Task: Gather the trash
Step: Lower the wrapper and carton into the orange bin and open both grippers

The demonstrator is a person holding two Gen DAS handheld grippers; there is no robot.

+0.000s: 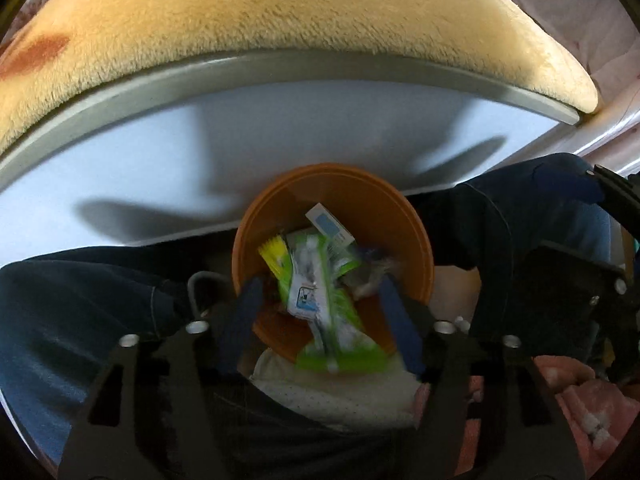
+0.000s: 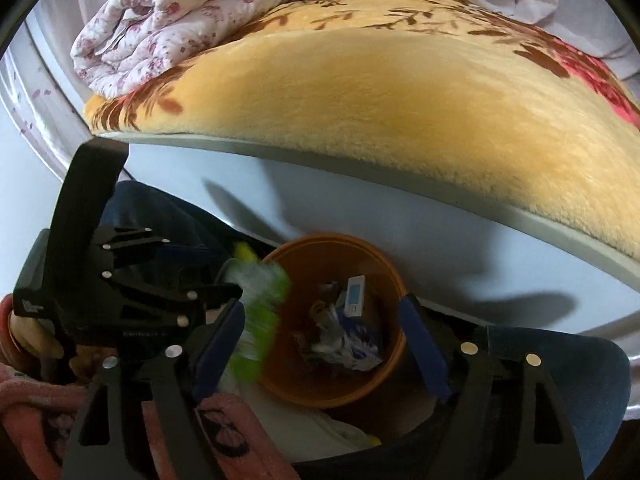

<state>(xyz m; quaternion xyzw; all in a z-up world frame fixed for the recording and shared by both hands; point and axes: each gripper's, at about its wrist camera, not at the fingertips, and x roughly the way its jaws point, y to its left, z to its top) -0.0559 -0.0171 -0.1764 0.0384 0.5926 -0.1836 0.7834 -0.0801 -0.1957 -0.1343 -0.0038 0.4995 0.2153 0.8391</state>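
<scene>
An orange bin (image 1: 384,208) sits between the person's knees, below the bed's side; it also shows in the right wrist view (image 2: 320,388). It holds a blue-and-white carton (image 1: 330,224), a yellow wrapper (image 1: 274,256) and crumpled wrappers (image 2: 344,344). A green-and-white packet (image 1: 328,308), blurred, lies between my open left gripper's (image 1: 320,320) fingers over the bin's near rim; it seems loose. The same packet (image 2: 260,320) shows at the bin's left rim in the right wrist view. My right gripper (image 2: 324,344) is open and empty above the bin.
A yellow plush blanket (image 2: 400,100) covers the bed, with a folded floral quilt (image 2: 160,20) behind it. The pale bed side panel (image 1: 280,128) stands behind the bin. The person's dark trousers (image 1: 60,300) flank the bin. A pink sleeve (image 2: 40,400) is at lower left.
</scene>
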